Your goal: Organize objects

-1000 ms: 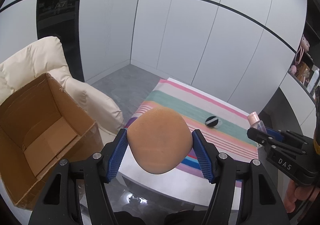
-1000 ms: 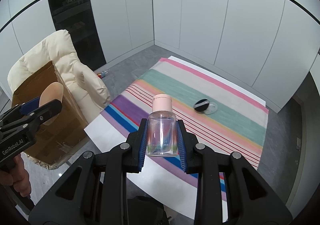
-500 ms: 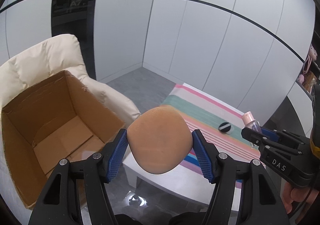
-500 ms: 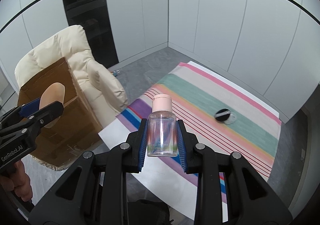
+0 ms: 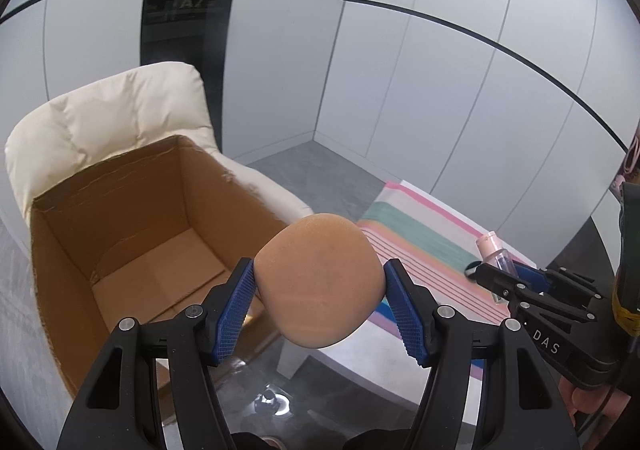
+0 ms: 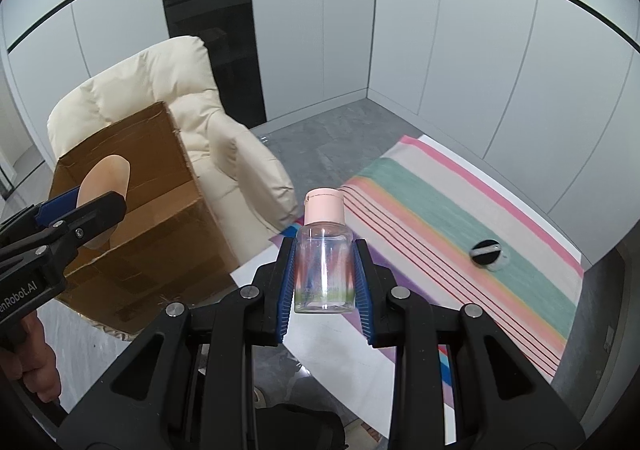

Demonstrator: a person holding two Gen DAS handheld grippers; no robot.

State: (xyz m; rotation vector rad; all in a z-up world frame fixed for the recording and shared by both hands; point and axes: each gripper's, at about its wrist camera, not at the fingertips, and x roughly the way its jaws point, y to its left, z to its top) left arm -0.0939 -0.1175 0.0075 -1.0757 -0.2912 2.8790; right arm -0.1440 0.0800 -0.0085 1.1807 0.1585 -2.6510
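- A room of white wall panels with a grey floor; a cream armchair [image 5: 120,122] carries an open cardboard box [image 5: 120,234], and a low bench [image 6: 460,250] under a striped cloth stands to its right.
- The box lies ahead and to the left of both tools, mouth up and seemingly bare inside; the left one is nearer and sits just beside its right wall.
- The left tool [image 5: 320,286] is clenched on a tan sponge [image 5: 320,278], held in the air.
- The right tool [image 6: 324,274] grips a clear bottle [image 6: 324,266], pink cap up, over the bench's near edge.
- A small black lid [image 6: 486,250] remains on the cloth.
- Compared with a second ago, the box fills more of the left view and the bench has slid rightward: both tools have swung towards the box.
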